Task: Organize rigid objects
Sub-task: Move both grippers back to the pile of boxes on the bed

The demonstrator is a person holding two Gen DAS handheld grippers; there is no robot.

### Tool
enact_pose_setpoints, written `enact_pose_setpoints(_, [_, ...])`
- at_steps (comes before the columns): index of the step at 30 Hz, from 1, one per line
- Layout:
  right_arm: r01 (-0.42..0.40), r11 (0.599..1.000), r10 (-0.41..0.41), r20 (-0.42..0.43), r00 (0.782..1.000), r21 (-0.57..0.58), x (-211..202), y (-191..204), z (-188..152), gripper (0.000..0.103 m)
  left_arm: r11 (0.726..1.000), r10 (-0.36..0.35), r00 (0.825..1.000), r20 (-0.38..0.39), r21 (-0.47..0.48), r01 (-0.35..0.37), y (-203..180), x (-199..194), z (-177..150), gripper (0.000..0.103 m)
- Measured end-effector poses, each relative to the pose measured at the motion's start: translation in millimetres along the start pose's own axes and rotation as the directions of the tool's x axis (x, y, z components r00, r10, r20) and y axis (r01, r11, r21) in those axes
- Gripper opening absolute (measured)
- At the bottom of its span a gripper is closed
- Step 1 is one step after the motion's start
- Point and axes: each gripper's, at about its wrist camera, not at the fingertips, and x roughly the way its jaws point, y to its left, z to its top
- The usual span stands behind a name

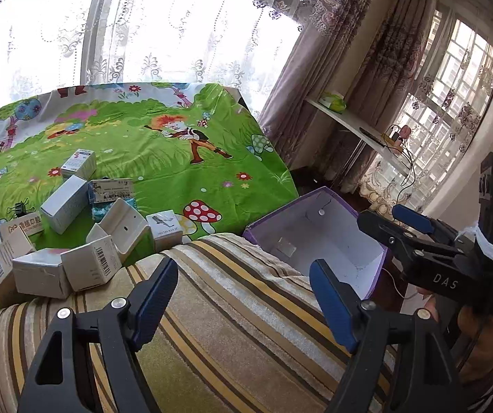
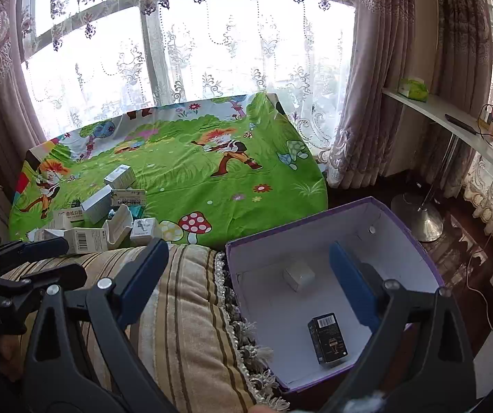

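Observation:
My left gripper (image 1: 243,296) stands open over a striped cushion (image 1: 229,309), nothing between its blue pads. To its left, several small white cardboard boxes (image 1: 74,234) lie in a heap on the green cartoon sheet (image 1: 177,158). A purple box with a white inside (image 1: 315,213) sits at the cushion's right end. My right gripper (image 2: 246,275) is open and empty, hovering above the purple box (image 2: 315,237) near its left rim. On that box's floor lie a small white box (image 2: 298,273) and a black box (image 2: 329,339). The heap (image 2: 98,216) shows at the left in the right wrist view.
The right gripper (image 1: 380,216) shows at the right of the left wrist view, the left gripper (image 2: 74,258) at the left of the other. A wall shelf (image 2: 453,117) carries a green pack and cables. A lamp base (image 2: 418,220) stands on the dark floor; lace curtains hang behind.

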Motion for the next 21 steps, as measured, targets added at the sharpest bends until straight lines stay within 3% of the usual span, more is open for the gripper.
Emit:
enact_pose_setpoints(11, [-0.061, 0.998, 0.059, -0.053, 0.997, -0.035, 5.6, 32.7, 5.7, 0.096, 0.984, 0.108, 0.994, 0.014, -0.146, -0.105, 78.5, -37.1, -10.7, 0.080])
enact_pose_setpoints(21, [-0.135, 0.987, 0.124, -0.129, 0.984, -0.083, 20.8, 74.5, 4.2, 0.096, 0.956, 0.207, 0.974, -0.093, -0.190, -0.222, 131.7, -32.8, -14.4, 0.080])
